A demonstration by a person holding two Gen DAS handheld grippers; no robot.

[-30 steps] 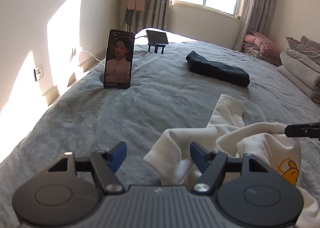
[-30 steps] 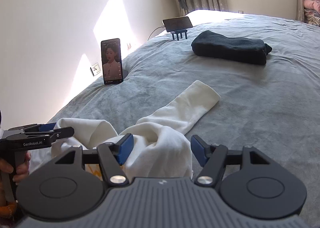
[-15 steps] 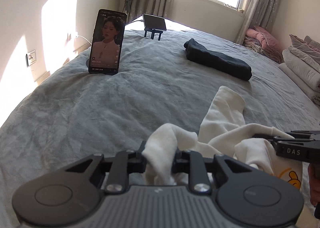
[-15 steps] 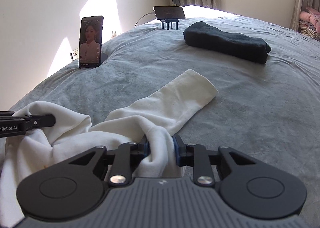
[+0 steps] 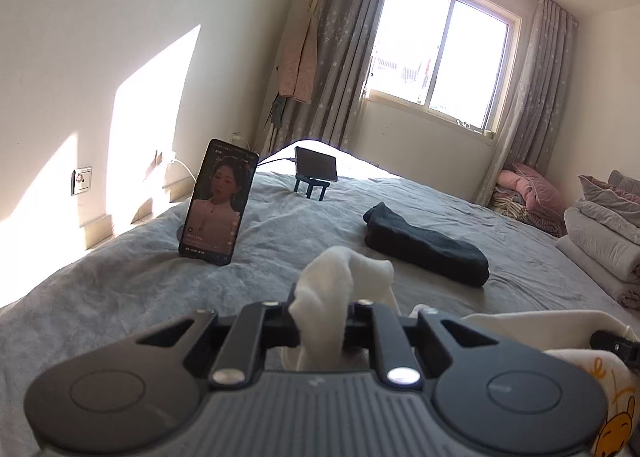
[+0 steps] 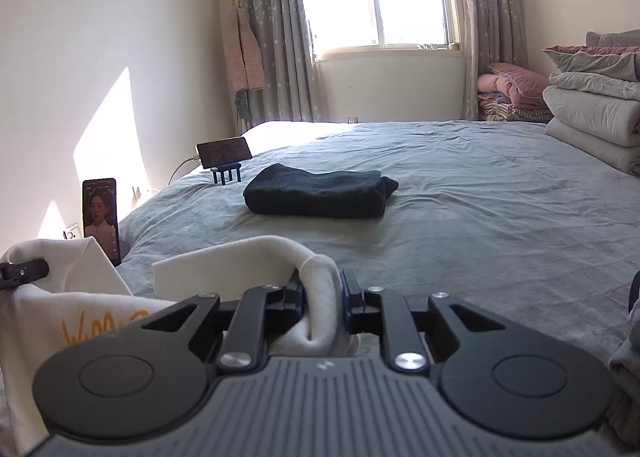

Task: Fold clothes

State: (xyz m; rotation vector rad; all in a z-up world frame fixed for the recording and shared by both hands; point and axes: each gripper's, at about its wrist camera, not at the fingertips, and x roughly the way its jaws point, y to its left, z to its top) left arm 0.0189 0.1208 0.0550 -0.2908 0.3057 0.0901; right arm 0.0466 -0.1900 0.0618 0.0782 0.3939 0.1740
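A white sweatshirt (image 5: 332, 281) with a yellow cartoon print lies bunched at the near edge of the grey bed (image 5: 120, 289). My left gripper (image 5: 322, 321) pinches a fold of it, jaws still closing, and the cloth stands up between the pads. In the right wrist view the same sweatshirt (image 6: 240, 261) hangs between both tools. There my right gripper (image 6: 322, 297) squeezes another fold, jaws also closing. The left gripper's tip (image 6: 20, 273) shows at the far left with cloth in it.
A folded dark garment (image 6: 320, 197) lies mid-bed. A lit phone (image 5: 218, 203) stands upright on the left side, and a second phone on a blue stand (image 5: 316, 169) sits farther back. Stacked folded quilts (image 6: 592, 113) line the right side. A window and curtains are beyond.
Both grippers went from wide open to closed on folds of the white sweatshirt, then lifted it off the bed. Both views now tilt up toward the window.
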